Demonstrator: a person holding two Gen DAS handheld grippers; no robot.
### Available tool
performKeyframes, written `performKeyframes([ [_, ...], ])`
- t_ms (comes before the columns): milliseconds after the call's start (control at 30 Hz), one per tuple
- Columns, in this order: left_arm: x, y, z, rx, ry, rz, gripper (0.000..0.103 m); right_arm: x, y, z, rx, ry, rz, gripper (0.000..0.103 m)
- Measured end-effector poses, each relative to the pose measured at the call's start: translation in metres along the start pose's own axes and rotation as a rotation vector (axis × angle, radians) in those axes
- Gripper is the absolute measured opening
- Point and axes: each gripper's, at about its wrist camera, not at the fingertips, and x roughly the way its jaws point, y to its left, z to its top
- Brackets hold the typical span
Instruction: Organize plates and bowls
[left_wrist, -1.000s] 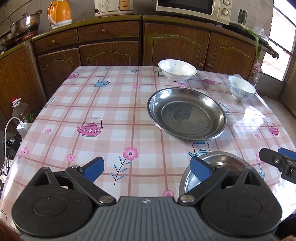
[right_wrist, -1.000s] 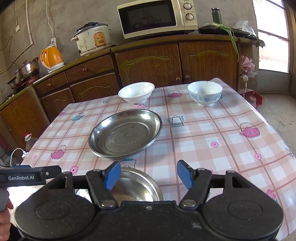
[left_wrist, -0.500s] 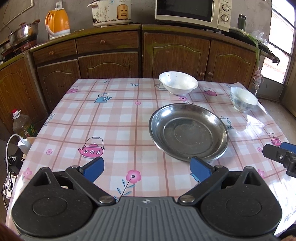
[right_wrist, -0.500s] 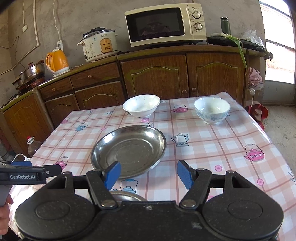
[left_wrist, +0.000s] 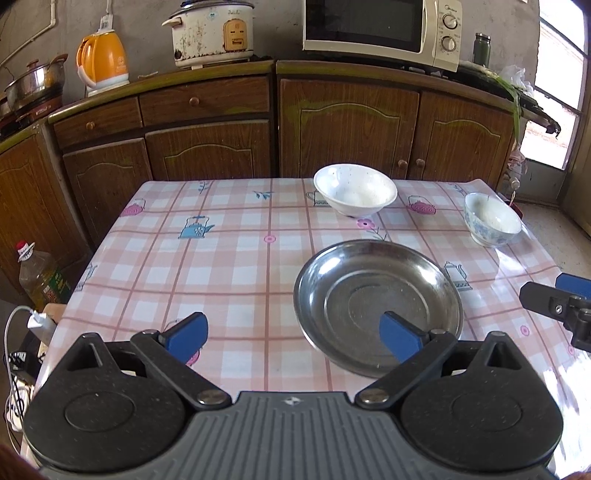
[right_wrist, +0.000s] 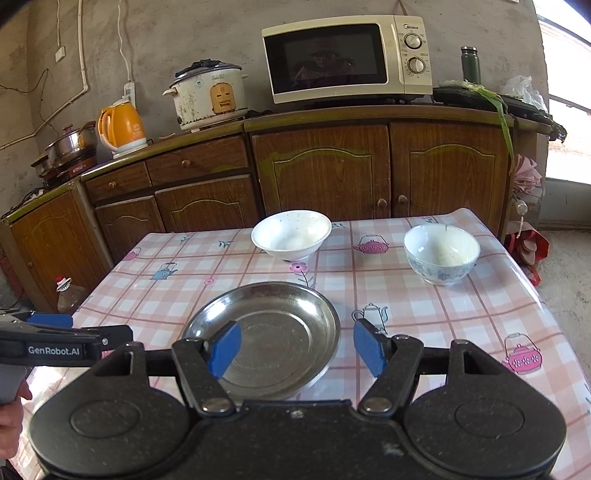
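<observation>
The tabletop (left_wrist: 229, 258), under pink checked oilcloth, carries a round steel plate (left_wrist: 376, 306) lying flat and mouth-up toward its near right part, so it has no long axis. A white bowl (left_wrist: 354, 194) sits upright by the far edge and a smaller blue-patterned bowl (left_wrist: 491, 219) near the far right corner. The left gripper (left_wrist: 293, 334) and right gripper (right_wrist: 295, 347) both hover with jaws spread wide, gripping nothing.

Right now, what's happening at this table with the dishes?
A person holds two grippers above a checked table. The left gripper and right gripper are both open and empty. A steel plate sits nearest, with a white bowl and a blue-patterned bowl beyond it, all apart. Nothing is stacked yet.
</observation>
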Motion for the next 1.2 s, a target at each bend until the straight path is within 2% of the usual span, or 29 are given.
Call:
performKeyframes([
  [500,0.049,-0.004,0.049,0.024,-0.008,-0.013,0.102,0.058,-0.01,0.047,-0.017,0.007,0.021,0.08],
  [633,0.063,0.0,0.061,0.011,-0.013,-0.033,0.102,0.075,-0.015,0.058,-0.012,0.017,0.031,0.08],
  [733,0.079,0.005,0.073,0.002,-0.01,-0.022,0.102,0.088,-0.017,0.069,-0.018,0.014,0.033,0.08],
  [933,0.116,0.01,0.099,-0.002,0.002,-0.012,0.102,0.131,-0.025,0.093,-0.013,0.04,0.029,0.08],
  [1133,0.157,0.007,0.121,0.068,0.006,0.001,0.102,0.186,-0.041,0.112,0.043,0.086,0.035,0.08],
  [1200,0.169,0.007,0.127,0.063,0.008,-0.02,0.102,0.207,-0.047,0.117,0.07,0.109,0.026,0.08],
])
